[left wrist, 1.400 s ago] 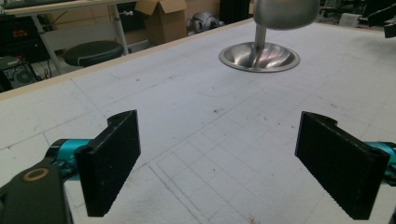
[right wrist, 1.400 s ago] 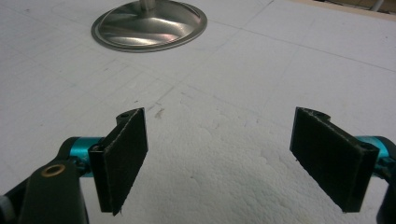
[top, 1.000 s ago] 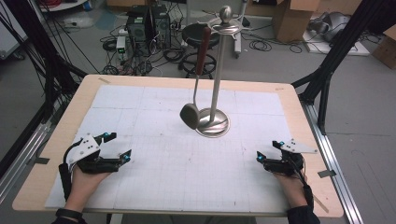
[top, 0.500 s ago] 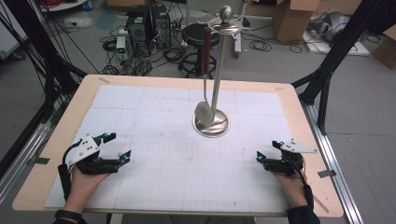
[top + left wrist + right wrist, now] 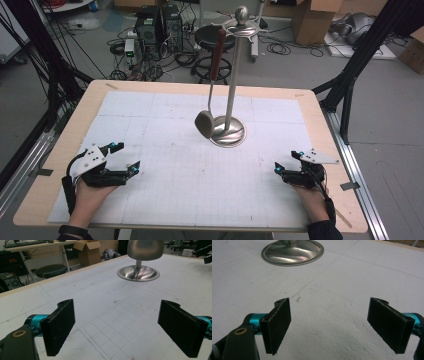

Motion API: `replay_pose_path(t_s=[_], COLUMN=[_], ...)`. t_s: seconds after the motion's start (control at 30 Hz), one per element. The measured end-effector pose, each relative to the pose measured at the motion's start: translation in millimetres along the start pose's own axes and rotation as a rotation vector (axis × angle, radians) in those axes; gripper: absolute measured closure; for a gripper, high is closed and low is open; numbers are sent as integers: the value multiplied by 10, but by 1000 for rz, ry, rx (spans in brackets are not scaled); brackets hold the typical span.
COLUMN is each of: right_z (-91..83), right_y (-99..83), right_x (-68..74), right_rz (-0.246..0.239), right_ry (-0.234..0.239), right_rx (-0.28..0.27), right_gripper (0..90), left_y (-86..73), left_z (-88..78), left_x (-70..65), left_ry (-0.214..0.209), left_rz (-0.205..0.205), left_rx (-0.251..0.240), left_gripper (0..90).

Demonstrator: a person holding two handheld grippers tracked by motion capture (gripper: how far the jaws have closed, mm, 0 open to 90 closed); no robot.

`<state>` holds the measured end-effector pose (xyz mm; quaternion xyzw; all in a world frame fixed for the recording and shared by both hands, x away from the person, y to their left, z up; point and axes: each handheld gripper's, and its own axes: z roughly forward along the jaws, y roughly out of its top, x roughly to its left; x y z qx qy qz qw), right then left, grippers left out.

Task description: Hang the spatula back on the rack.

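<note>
This was a lab or workshop room, not a home. The tabletop [image 5: 320, 120] was a plain wooden board with a white grid sheet [image 5: 165, 125] on it, held inside a frame of black metal bars [image 5: 360, 55], and past it stood a black computer box [image 5: 152, 25] on a grey floor with lots of loose cables [image 5: 285, 47] lying around. There were also brown cardboard boxes [image 5: 312, 17], a round black stool [image 5: 212, 37], and, in the left gripper view, a desk [image 5: 37, 245] with a keyboard [image 5: 20, 243] on it.
</note>
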<state>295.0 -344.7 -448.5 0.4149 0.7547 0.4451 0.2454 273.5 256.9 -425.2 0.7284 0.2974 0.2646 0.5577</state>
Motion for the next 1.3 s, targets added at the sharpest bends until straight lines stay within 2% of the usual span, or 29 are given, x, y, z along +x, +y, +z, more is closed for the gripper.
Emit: replay_pose_path(t_s=[1.3], right_z=[-3], right_y=[0], right_x=[-6], right_rz=[7], right_ry=[2], right_rx=[-1], right_gripper=[182], left_y=[-1], left_z=[-3], left_x=[11], left_ry=[11], left_rz=[2], left_rx=[-2], left_gripper=[150])
